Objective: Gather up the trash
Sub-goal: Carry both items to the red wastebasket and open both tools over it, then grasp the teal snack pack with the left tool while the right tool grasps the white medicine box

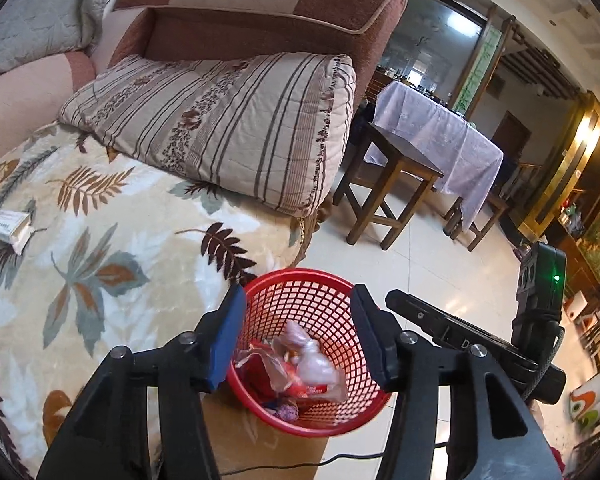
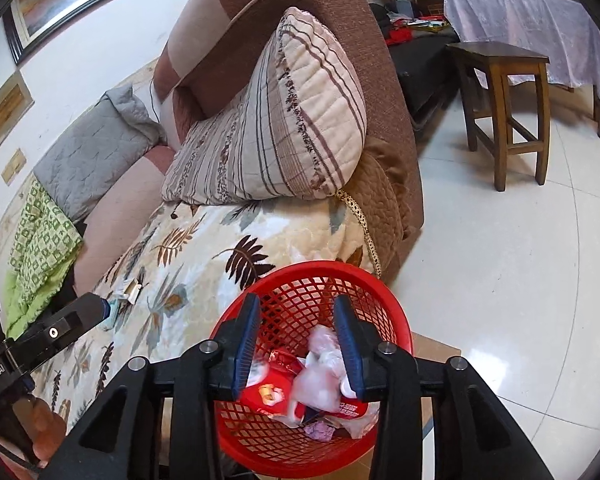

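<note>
A red mesh basket stands against the front of the sofa and holds crumpled plastic wrappers and red packets. My left gripper hangs open above the basket with nothing between its blue pads. My right gripper is also open over the basket, and the trash lies below its fingers. A white packet with a barcode lies on the leaf-print sofa cover at the far left. In the right wrist view a foil wrapper lies on the cover.
A striped cushion leans on the brown sofa arm. A wooden stool and a table under a lilac cloth stand on the pale tiled floor. A green blanket lies further along the sofa.
</note>
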A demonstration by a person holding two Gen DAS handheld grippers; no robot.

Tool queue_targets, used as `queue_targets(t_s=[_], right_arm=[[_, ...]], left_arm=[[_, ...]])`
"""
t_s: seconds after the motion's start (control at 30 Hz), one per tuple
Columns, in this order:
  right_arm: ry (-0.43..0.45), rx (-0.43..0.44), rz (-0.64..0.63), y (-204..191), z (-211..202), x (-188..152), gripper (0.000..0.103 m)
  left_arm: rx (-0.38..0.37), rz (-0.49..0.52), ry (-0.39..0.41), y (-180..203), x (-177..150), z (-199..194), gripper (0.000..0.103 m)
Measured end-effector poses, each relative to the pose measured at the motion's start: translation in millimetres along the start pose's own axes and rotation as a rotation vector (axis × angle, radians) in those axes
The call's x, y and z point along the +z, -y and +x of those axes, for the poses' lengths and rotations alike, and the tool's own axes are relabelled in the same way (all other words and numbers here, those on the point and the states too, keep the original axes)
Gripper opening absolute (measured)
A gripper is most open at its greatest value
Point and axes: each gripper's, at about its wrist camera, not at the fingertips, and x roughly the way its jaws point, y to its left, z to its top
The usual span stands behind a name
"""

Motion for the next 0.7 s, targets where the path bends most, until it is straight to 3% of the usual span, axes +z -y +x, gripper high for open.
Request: queue_targets(t_s=[0.23,0.4,0.5,0.7], right_arm=[[-0.030,0.019,-0.047,-26,3,-7,0.042],[-0.090,0.117,-0.093,-59,14,-20,0.043],[-0.105,0.129,-0.128,-79,21,-25,0.049],[-0.165,0.167,-0.212,-127,46,-39,0.049]], left_arm=[[0.065,-0.044,0.000,-25,-13,-26,0.059],[0.110,-0.116,-0.008,-59,-22,-47,0.059],[0.144,-0.148,0.003,-85,-27,-63,0.059],[0.261,-0.246,0.026,-155,-34,-95,0.060]])
